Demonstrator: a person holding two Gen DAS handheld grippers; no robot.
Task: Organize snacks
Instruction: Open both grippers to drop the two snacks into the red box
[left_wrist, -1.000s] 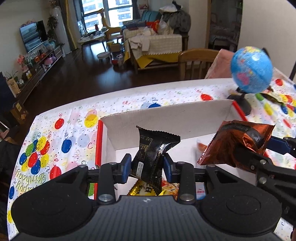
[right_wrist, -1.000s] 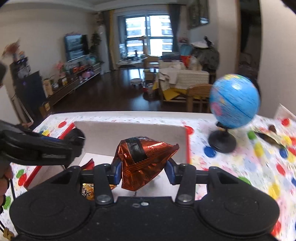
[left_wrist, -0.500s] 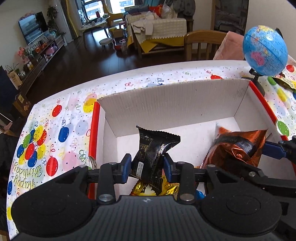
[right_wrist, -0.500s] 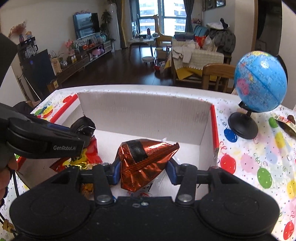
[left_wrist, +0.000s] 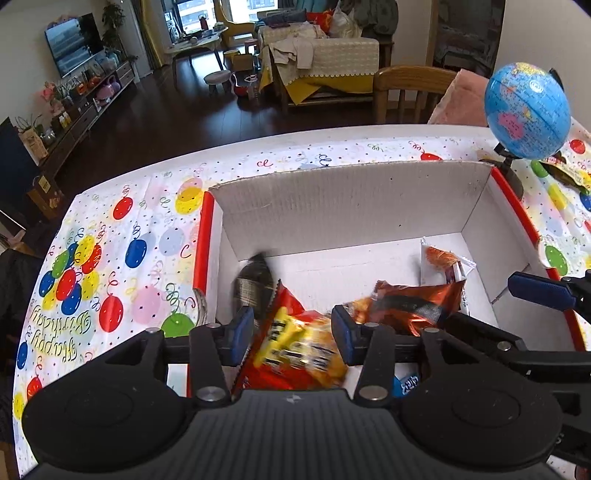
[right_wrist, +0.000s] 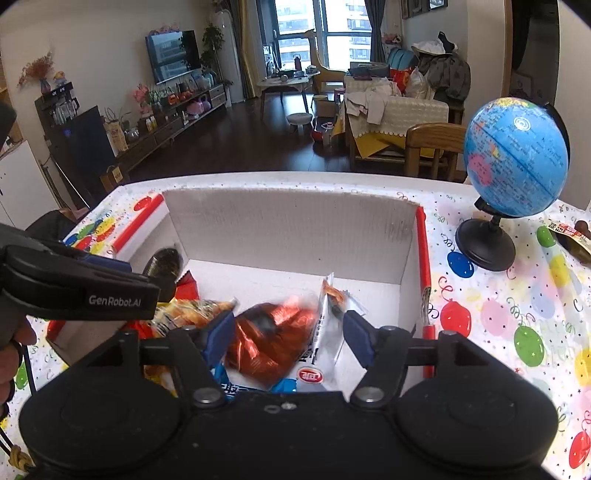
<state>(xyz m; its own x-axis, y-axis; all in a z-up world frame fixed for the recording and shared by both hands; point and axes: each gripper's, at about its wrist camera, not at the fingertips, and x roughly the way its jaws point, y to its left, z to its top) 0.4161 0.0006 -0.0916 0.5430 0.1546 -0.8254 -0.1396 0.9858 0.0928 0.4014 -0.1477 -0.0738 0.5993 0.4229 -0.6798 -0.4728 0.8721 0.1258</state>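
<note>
A white cardboard box (left_wrist: 351, 206) with red edges stands on the table and holds several snack packets. My left gripper (left_wrist: 291, 334) is open above the box; the black packet (left_wrist: 255, 284) is blurred in the box's left corner, apart from the fingers. A red and yellow packet (left_wrist: 295, 350) lies below the left gripper. My right gripper (right_wrist: 288, 332) is open; the copper-orange packet (right_wrist: 273, 339) lies blurred between and below its fingers, on the pile. The same packet shows in the left wrist view (left_wrist: 413, 302). The box also shows in the right wrist view (right_wrist: 291, 225).
A blue globe (left_wrist: 526, 110) on a black stand sits right of the box, also in the right wrist view (right_wrist: 515, 162). A balloon-print cloth (left_wrist: 122, 251) covers the table. A loose packet (right_wrist: 570, 236) lies at the far right. A wooden chair (left_wrist: 410, 92) stands behind the table.
Both grippers have opened. The black packet dropped from the left gripper into the box's left corner; the copper-orange packet dropped from the right gripper onto the pile. Both grippers moved lower over the box.
</note>
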